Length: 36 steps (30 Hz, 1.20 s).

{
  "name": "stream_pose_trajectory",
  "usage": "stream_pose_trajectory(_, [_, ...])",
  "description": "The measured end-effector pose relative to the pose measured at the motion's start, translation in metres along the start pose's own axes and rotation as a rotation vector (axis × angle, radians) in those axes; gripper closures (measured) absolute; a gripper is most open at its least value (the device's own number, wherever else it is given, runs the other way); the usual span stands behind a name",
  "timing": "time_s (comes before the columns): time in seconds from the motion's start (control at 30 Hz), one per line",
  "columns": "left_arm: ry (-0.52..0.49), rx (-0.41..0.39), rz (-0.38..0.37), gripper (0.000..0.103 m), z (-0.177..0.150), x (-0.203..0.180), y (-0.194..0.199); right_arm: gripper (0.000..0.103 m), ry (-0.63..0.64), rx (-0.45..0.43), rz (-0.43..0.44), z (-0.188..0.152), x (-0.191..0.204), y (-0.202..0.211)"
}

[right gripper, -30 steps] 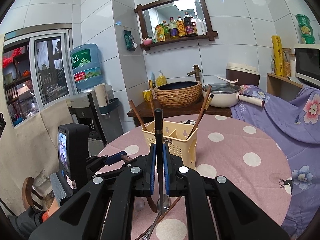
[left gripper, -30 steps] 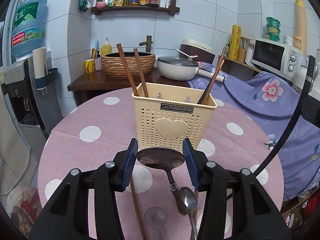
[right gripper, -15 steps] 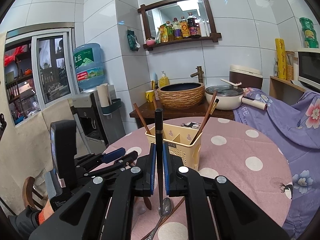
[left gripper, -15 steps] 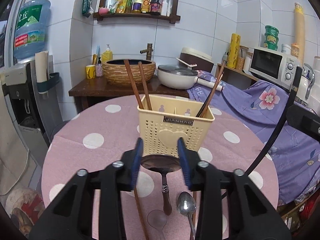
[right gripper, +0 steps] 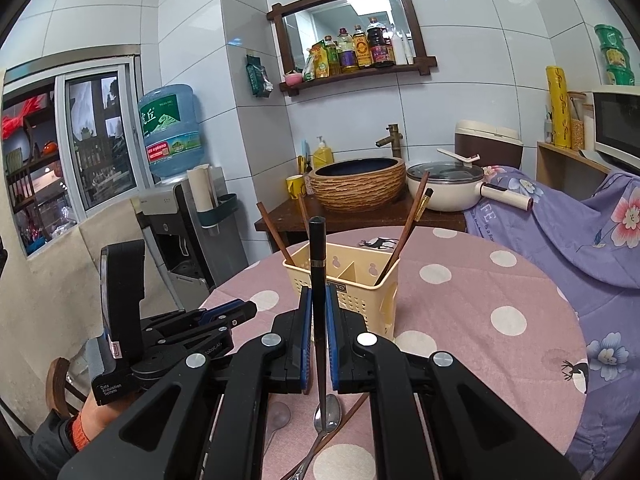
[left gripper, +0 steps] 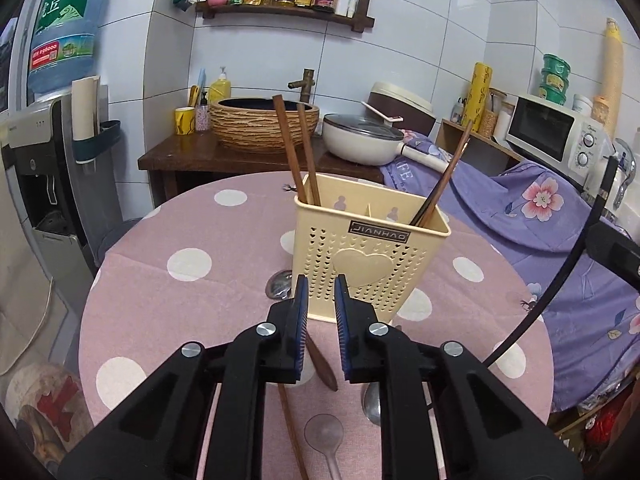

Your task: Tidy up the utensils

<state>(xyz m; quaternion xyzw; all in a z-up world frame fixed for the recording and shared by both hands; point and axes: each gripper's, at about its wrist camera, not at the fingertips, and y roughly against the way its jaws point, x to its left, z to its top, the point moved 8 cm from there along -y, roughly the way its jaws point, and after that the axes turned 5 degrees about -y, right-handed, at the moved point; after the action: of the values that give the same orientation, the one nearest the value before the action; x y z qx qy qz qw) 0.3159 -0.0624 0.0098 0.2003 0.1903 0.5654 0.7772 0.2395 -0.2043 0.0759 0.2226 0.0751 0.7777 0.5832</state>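
1. Left black two-finger gripper with blue pads (left gripper: 321,320), lower centre of its own view: jaws parted a little, nothing between the tips, pointing forward and slightly down.
2. Same gripper at lower left of the right wrist view (right gripper: 224,314), gripped from below by a hand in an orange-cuffed sleeve (right gripper: 96,416).
3. Right black two-finger gripper with blue pads (right gripper: 319,328), lower centre: jaws clamped on a thin upright dark handle.

One utensil caddy (left gripper: 370,258) on the tabletop (left gripper: 180,300). Four brown chopsticks (left gripper: 286,148) standing in the caddy, two at each end. Two hand-held grippers: left (left gripper: 321,320), right (right gripper: 319,330). One metal spoon (right gripper: 326,418) and one clear plastic spoon (left gripper: 324,434) lying flat.
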Motion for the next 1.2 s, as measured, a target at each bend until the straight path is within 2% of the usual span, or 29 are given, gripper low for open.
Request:
stream_pose_trajectory(0.1, [0.023, 0.024, 0.026, 0.087, -0.004, 0.01, -0.009, 0.096, -0.001, 0.0, -0.002, 0.0, 0.0, -0.001])
stream_pose_trajectory(0.13, [0.036, 0.034, 0.03, 0.076, -0.006, 0.014, -0.013, 0.096, -0.002, -0.001, -0.003, 0.0, -0.001, -0.001])
stream_pose_trajectory(0.17, [0.051, 0.047, 0.034, 0.055, -0.008, 0.019, -0.018, 0.096, -0.002, -0.001, -0.004, 0.0, -0.002, -0.001])
stream_pose_trajectory(0.23, [0.073, 0.071, 0.058, 0.034, -0.013, 0.03, -0.027, 0.096, -0.002, -0.002, -0.006, 0.0, -0.003, -0.001])
stream_pose_trajectory(0.3, [0.075, 0.096, 0.081, 0.034, -0.019, 0.038, -0.037, 0.096, 0.0, -0.008, -0.008, 0.0, -0.004, 0.001])
stream_pose_trajectory(0.47, [0.055, 0.179, 0.043, 0.035, -0.044, 0.029, -0.05, 0.096, 0.021, -0.018, -0.015, -0.002, -0.001, 0.004])
stream_pose_trajectory(0.67, [-0.1, 0.255, 0.032, 0.043, -0.09, -0.011, -0.045, 0.096, 0.009, -0.011, -0.015, -0.007, -0.003, 0.004])
stream_pose_trajectory(0.83, [-0.217, 0.293, 0.071, 0.054, -0.119, -0.033, -0.044, 0.096, -0.001, -0.001, -0.013, -0.011, -0.004, 0.003])
stream_pose_trajectory(1.03, [-0.221, 0.353, 0.071, 0.056, -0.144, -0.036, -0.057, 0.096, -0.008, 0.003, -0.01, -0.014, -0.005, 0.003])
stream_pose_trajectory(1.13, [-0.226, 0.356, 0.062, 0.065, -0.15, -0.039, -0.058, 0.096, -0.008, 0.005, -0.01, -0.015, -0.006, 0.003])
stream_pose_trajectory(1.2, [-0.23, 0.353, 0.062, 0.066, -0.149, -0.04, -0.059, 0.096, -0.01, 0.007, -0.009, -0.017, -0.006, 0.002])
